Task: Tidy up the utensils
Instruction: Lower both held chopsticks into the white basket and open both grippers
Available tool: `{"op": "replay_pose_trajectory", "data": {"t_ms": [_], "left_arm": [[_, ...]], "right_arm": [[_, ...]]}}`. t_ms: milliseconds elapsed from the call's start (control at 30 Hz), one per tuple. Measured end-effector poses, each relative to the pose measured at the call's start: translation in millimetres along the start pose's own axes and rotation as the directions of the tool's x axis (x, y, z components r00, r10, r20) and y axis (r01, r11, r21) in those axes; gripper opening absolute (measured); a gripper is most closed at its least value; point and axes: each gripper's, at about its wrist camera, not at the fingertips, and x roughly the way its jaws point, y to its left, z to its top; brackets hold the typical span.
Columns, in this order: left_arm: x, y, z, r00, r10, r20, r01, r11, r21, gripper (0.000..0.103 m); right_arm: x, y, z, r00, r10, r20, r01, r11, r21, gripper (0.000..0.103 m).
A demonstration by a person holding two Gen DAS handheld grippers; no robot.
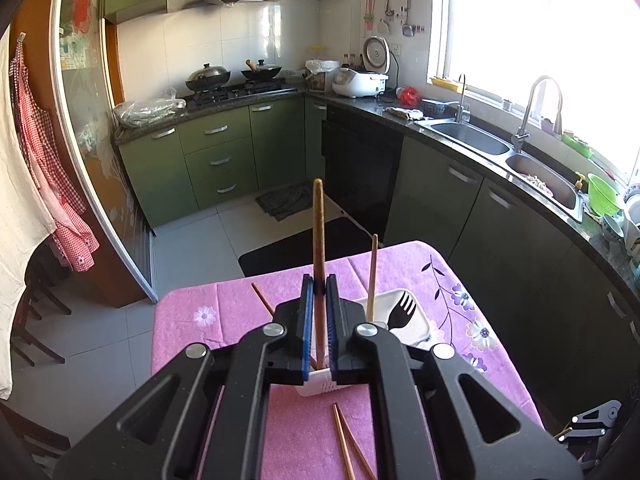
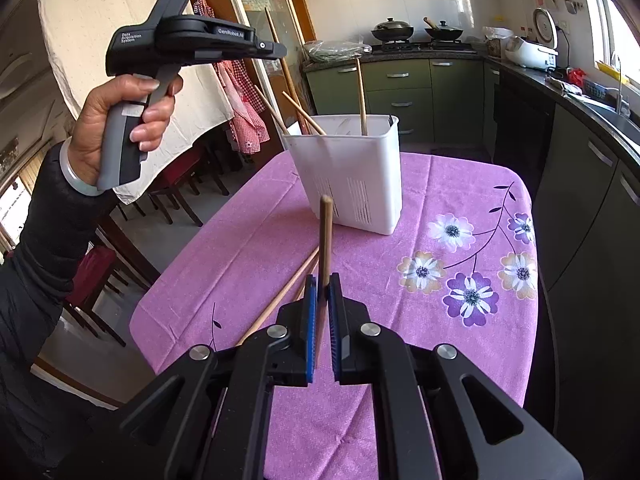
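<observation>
Your left hand-held gripper (image 1: pixel 319 286) pinches a brown wooden chopstick (image 1: pixel 318 232) upright, poised above the white slotted plastic utensil holder (image 2: pixel 352 176) for dropping in. Your right hand-held gripper (image 2: pixel 322 284) clamps another wooden chopstick (image 2: pixel 326 236) low over the pink-clothed desk (image 2: pixel 240 248), where loose chopsticks (image 1: pixel 348 440) await.

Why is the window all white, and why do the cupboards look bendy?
Left wrist view: sun through the window is too bright for the camera, so it washes out white, while the cupboards below stay dark. Both views: the fisheye lens curves straight lines near the edges, like the door frame and the counter.
</observation>
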Motion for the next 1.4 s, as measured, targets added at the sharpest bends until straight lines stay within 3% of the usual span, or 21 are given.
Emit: {"op": "replay_pose_trajectory", "data": {"t_ms": [133,267,433,633,767,1133,1400], "left_arm": [[-8.7,2.6,-0.9,1.0,-0.006,0.013,0.006,1.0,0.008,0.007],[-23.3,3.2,-3.5,1.0,-0.007,0.029,0.007,1.0,0.016,0.02],[-37.4,7.8,-14.9,0.999,-0.014,0.034,0.013,1.0,0.027,0.02],[-44.4,19.1,-30.9,0.999,-0.038,0.012,0.038,0.999,0.024,0.02],[-49.1,25.1,-38.5,0.999,-0.044,0.007,0.044,0.999,0.02,0.02],[-56.5,32.7,-60.2,0.998,-0.055,-0.023,0.056,0.998,0.021,0.02],[-59.4,32.4,-77.7,0.996,-0.075,-0.047,0.076,0.996,0.035,0.02]], "right_arm": [[-3.9,5.4,20.8,1.0,-0.007,0.021,0.007,1.0,-0.03,0.007],[-6.5,8.2,52.9,0.998,-0.022,0.055,0.025,0.998,-0.051,0.005],[-5.6,12.8,85.9,0.996,-0.026,0.084,0.031,0.998,-0.061,0.005],[-0.8,20.7,89.5,0.997,-0.021,0.069,0.026,0.997,-0.072,0.005],[-16.3,21.9,104.0,0.994,-0.036,0.106,0.044,0.996,-0.074,0.005],[-78.3,16.6,186.7,0.967,-0.056,0.247,0.067,0.997,-0.034,0.005],[-77.7,0.0,244.1,0.951,-0.125,0.284,0.125,0.992,0.02,0.005]]}}
